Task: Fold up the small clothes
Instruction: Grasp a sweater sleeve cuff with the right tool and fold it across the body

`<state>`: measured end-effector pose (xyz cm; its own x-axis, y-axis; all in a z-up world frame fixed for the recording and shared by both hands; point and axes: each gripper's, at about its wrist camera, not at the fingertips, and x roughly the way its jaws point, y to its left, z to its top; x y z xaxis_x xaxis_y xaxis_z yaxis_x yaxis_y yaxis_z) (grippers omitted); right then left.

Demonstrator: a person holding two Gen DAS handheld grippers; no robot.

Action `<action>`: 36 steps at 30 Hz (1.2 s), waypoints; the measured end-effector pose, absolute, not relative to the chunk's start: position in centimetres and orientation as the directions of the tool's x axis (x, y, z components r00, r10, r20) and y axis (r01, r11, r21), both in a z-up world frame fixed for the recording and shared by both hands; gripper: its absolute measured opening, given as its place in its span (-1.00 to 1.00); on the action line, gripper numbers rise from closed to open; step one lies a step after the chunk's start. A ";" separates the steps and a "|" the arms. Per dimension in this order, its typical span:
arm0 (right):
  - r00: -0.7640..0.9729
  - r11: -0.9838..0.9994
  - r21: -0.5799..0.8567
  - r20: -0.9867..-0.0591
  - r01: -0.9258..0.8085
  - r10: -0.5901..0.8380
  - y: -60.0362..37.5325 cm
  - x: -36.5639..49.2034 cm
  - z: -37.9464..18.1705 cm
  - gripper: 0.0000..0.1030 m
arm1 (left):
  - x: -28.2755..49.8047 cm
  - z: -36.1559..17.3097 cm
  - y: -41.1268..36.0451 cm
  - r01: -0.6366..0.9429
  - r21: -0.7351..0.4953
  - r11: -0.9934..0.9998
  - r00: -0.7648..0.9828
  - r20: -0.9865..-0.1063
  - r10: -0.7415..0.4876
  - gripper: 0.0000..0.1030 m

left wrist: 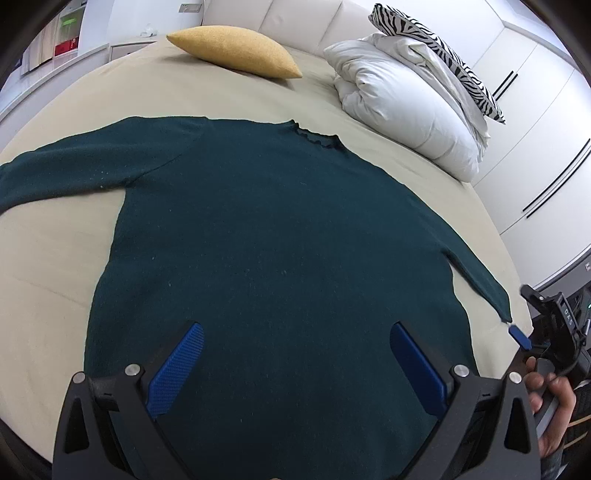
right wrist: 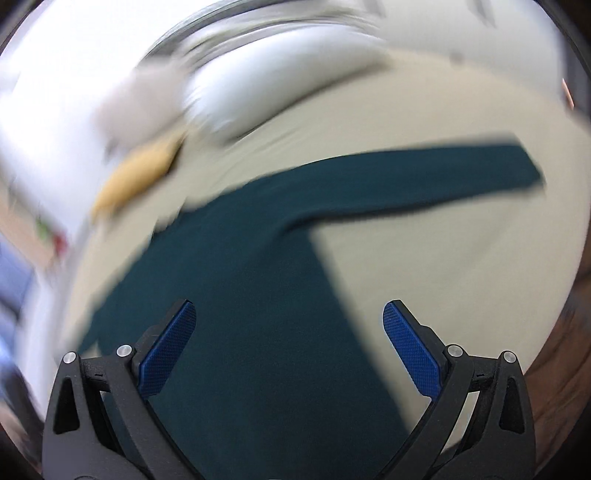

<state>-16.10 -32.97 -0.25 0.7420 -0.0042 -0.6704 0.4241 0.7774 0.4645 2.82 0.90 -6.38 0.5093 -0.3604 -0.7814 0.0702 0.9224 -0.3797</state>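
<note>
Left gripper [left wrist: 295,341]: nearest the lens, its two blue-padded fingers [left wrist: 176,369] spread wide with nothing between them, hovering over the lower body of the garment.

Right gripper [right wrist: 290,321]: fingers likewise spread wide and empty — the left pad over the dark fabric, the right pad over bare sheet. This view is heavily smeared by motion blur, so fine detail is lost.

Hand [left wrist: 550,406]: at the lower right edge of the left wrist view, wrapped around the handle of the right gripper, whose blue fingertip [left wrist: 520,334] sits just beside the end of the sweater's right-hand sleeve; whether they touch cannot be told.

Sweater [left wrist: 258,240]: dark teal, long-sleeved, lying flat on the bed with its hem toward the grippers and its neckline away from them. Both sleeves are stretched outward to the sides. Small pale specks of lint dot the fabric. In the right wrist view the sweater [right wrist: 240,295] shows its body and one sleeve reaching to the right.

Bed [left wrist: 44,258]: covered with a beige sheet, bare on both sides of the garment.

Yellow cushion [left wrist: 236,50]: beyond the neckline, well apart from the sweater.

White duvet [left wrist: 406,110]: bundled at the far right of the bed — a zebra-print pillow [left wrist: 443,51] rests on top.

Headboard [left wrist: 295,18]: white, padded, behind the cushion.

Wardrobe [left wrist: 535,129]: white doors with dark handles, at the far right.
</note>
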 end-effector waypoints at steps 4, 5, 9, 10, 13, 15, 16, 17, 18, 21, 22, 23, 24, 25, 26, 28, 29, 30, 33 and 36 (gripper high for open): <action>0.751 0.585 0.592 -0.658 0.554 -0.046 -45.1 -18.4 -3.1 0.93 | 3.5 -5.9 -0.6 0.108 -0.258 0.960 0.598 -0.755 -0.269 1.00; 0.754 0.557 0.605 -0.654 0.569 -0.060 -47.4 -18.9 -3.6 0.87 | 4.0 -6.0 -1.1 0.122 -0.239 0.963 0.590 -0.763 -0.264 1.00; 0.789 0.432 0.691 -0.608 0.580 -0.086 -55.3 -20.4 -6.1 0.63 | 6.6 -6.7 -2.6 0.111 -0.226 0.968 0.528 -0.812 -0.250 1.00; 0.784 0.411 0.694 -0.615 0.592 -0.091 -56.5 -20.3 -6.6 0.55 | 7.0 -6.7 -2.9 0.114 -0.226 0.967 0.536 -0.806 -0.251 1.00; 0.769 0.355 0.704 -0.635 0.616 -0.074 -59.7 -19.0 -8.6 0.38 | 8.5 -7.2 -4.0 0.132 -0.214 0.968 0.535 -0.807 -0.251 1.00; 0.768 0.335 0.710 -0.636 0.620 -0.075 -61.4 -18.1 -9.9 0.20 | 9.5 -7.7 -4.2 0.137 -0.241 0.961 0.514 -0.812 -0.277 1.00; 0.773 0.323 0.716 -0.629 0.619 -0.087 -62.1 -17.7 -10.3 0.07 | 10.1 -8.1 -4.1 0.136 -0.273 0.952 0.500 -0.811 -0.303 1.00; 0.761 0.286 0.712 -0.638 0.641 -0.119 -62.8 -17.4 -10.6 -0.10 | 10.6 -8.4 -4.1 0.132 -0.303 0.944 0.489 -0.809 -0.327 0.97; 0.763 0.276 0.716 -0.635 0.641 -0.125 -63.7 -17.1 -11.0 -0.16 | 11.1 -8.9 -3.8 0.121 -0.334 0.935 0.476 -0.807 -0.350 0.95; 0.750 0.260 0.706 -0.645 0.659 -0.150 -66.1 -16.5 -12.1 -0.56 | 12.1 -9.8 -3.4 0.096 -0.400 0.911 0.446 -0.801 -0.399 0.71; 0.743 0.271 0.695 -0.652 0.666 -0.154 -66.5 -16.3 -12.0 -0.68 | 12.5 -10.0 -3.2 0.086 -0.420 0.903 0.438 -0.799 -0.413 0.67; 0.730 0.295 0.674 -0.664 0.677 -0.161 -66.8 -15.7 -11.6 -0.83 | 12.8 -10.2 -3.0 0.079 -0.437 0.896 0.434 -0.794 -0.425 0.65; 0.717 0.321 0.651 -0.676 0.688 -0.168 -66.9 -14.9 -11.0 -0.85 | 13.0 -10.3 -2.8 0.073 -0.454 0.888 0.432 -0.788 -0.438 0.64; 0.708 0.339 0.633 -0.683 0.696 -0.179 -66.7 -14.2 -10.3 -0.86 | 13.3 -10.4 -2.5 0.067 -0.469 0.881 0.435 -0.781 -0.449 0.64; 0.704 0.365 0.615 -0.683 0.699 -0.196 -66.3 -13.5 -9.4 -0.86 | 13.6 -10.4 -2.1 0.062 -0.484 0.873 0.438 -0.773 -0.460 0.64; 0.713 0.419 0.598 -0.671 0.684 -0.205 -64.5 -11.5 -7.0 -0.86 | 14.1 -10.3 -1.4 0.055 -0.509 0.859 0.445 -0.758 -0.477 0.64; 0.722 0.467 0.582 -0.661 0.665 -0.204 -63.1 -10.0 -5.5 -0.87 | 14.4 -10.2 -1.1 0.053 -0.519 0.853 0.449 -0.751 -0.484 0.64; 0.735 0.524 0.565 -0.649 0.638 -0.195 -61.4 -8.4 -3.9 -0.87 | 14.7 -10.1 -0.7 0.052 -0.530 0.846 0.454 -0.742 -0.493 0.64; 0.770 0.693 0.490 -0.621 0.529 -0.149 -55.5 -3.2 0.2 -0.87 | 15.3 -9.8 0.6 0.039 -0.566 0.823 0.468 -0.717 -0.516 0.64; 0.809 0.856 0.400 -0.586 0.328 -0.036 -46.2 3.2 3.7 -0.87 | 15.9 -9.7 2.3 0.018 -0.607 0.795 0.485 -0.690 -0.537 0.63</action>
<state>3.20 -46.22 3.70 0.8094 -0.0361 -0.5862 0.3276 0.8561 0.3996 15.86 2.28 -9.66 0.4845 -0.5375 -0.6902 0.0175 0.7948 -0.6066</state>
